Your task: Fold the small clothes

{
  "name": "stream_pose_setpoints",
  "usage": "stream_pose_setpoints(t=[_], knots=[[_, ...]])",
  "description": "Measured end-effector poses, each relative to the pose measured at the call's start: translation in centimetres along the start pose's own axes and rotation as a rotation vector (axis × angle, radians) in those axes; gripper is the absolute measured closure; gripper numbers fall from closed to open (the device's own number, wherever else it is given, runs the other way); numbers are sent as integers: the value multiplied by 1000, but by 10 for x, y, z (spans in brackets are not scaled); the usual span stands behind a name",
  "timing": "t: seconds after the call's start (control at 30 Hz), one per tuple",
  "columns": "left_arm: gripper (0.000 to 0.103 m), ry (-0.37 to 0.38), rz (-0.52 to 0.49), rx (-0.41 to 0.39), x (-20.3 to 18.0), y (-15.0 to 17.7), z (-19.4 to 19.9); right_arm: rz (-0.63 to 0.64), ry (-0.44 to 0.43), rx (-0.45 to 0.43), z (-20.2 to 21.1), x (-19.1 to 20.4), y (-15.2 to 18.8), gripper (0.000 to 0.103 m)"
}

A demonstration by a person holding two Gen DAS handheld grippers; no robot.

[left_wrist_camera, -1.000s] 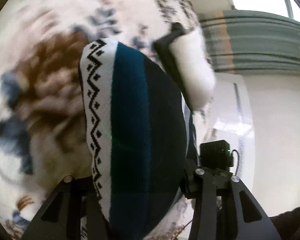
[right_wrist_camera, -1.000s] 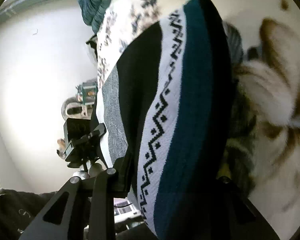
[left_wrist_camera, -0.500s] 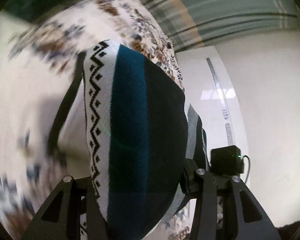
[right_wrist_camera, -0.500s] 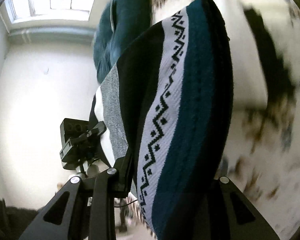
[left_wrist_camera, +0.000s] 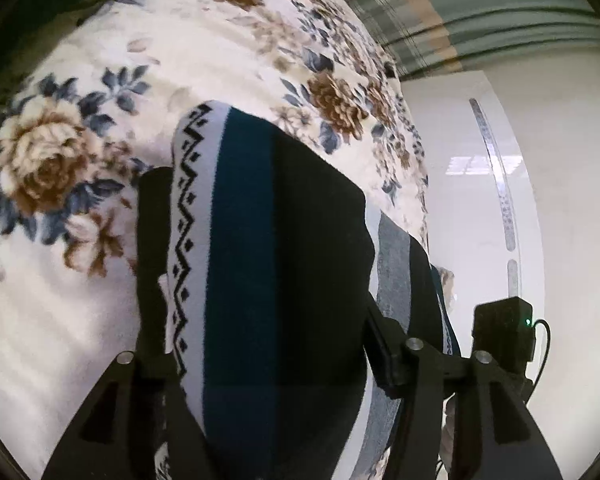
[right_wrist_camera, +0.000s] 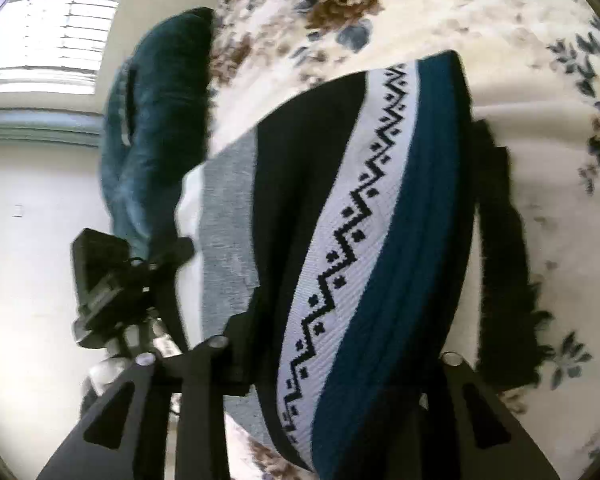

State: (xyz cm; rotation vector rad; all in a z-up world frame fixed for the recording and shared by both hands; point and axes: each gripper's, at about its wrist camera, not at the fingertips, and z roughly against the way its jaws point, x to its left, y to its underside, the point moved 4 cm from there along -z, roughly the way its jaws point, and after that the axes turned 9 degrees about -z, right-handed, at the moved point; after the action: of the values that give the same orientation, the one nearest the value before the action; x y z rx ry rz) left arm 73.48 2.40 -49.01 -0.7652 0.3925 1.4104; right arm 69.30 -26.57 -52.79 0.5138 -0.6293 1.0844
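The left tool is clamped on a striped knit garment, and the right tool is clamped on the same garment at another part of its edge. The cloth fills the gap between each tool's fingers and bulges toward both cameras, so the fingertips are mostly hidden. Its bands run side by side: white with a black zigzag, teal, black, then grey.

The garment hangs just above a floral blanket, cream with brown roses and blue leaves; whether it touches the blanket cannot be told. In the right wrist view the blanket lies behind and to the right of the garment, and a dark teal cloth bundle sits on the blanket's far edge, left of the garment. A window shows beyond that bundle. In the left wrist view a white wall panel stands to the right of the blanket.
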Motion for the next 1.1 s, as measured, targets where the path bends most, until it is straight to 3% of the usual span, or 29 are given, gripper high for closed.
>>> stream_pose_setpoints(t=[0.07, 0.13, 0.17, 0.23, 0.3, 0.33, 0.47, 0.6, 0.7, 1.1], knots=[[45, -62, -2, -33, -3, -1, 12, 13, 89, -25, 1, 4, 8, 44], [38, -126, -20, -72, -10, -4, 25, 74, 233, -92, 8, 16, 16, 29], [35, -161, -34, -85, -11, -6, 27, 97, 284, -120, 13, 22, 18, 26], [30, -298, -103, -157, -23, -7, 45, 126, 376, -178, 28, 29, 19, 8], [6, -412, -156, -218, -31, -7, 58, 134, 463, -249, 37, 36, 23, 0], [1, -462, -179, -239, -38, -4, 66, 142, 509, -279, 44, 37, 29, 0], [0, -589, -237, -224, -62, 20, 78, 213, 683, -385, 61, 47, 56, 0], [0, -705, -297, -193, -95, 55, 82, 223, 734, -439, 84, 56, 95, 0], [0, -729, -316, -193, -125, 82, 98, 230, 757, -484, 108, 65, 121, 0], [0, -774, -344, -254, -254, 180, 202, 277, 753, -667, 272, 136, 263, 0]])
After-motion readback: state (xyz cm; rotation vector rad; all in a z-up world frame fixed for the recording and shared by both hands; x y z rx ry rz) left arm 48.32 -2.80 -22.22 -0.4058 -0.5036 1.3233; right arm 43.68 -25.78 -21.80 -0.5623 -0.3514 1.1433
